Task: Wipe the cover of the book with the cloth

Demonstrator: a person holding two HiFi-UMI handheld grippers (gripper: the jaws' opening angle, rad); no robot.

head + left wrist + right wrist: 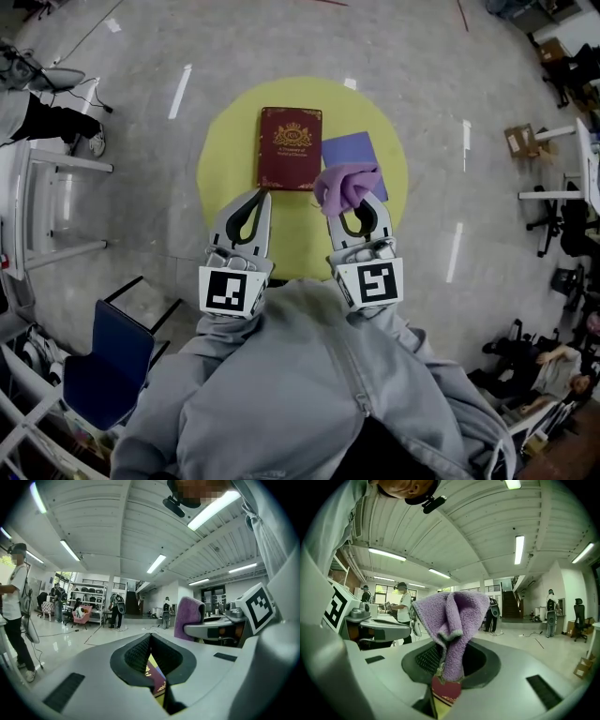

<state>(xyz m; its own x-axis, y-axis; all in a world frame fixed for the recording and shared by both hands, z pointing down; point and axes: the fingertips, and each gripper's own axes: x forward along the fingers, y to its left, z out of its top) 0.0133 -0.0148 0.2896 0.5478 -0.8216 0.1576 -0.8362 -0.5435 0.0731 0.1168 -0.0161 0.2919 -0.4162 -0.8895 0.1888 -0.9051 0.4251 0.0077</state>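
**Cloth pinched up, book lying on the table**

The round yellow table (217, 173) is carrying the dark red hardcover book with gold print (290, 148), lying flat. The right gripper (351, 202) is clamping tight on the bunched fuzzy purple cloth (345, 183), just beside the book's near right corner. The left gripper (262, 197) is sitting closed, holding nothing.

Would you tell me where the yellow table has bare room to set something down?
Bare: the table left of the book, out to its rim, and the near strip before the book. Crowded: centre-right, where book and blue pad lie side by side.

Glossy grey floor (141, 187), blue chair (103, 361)
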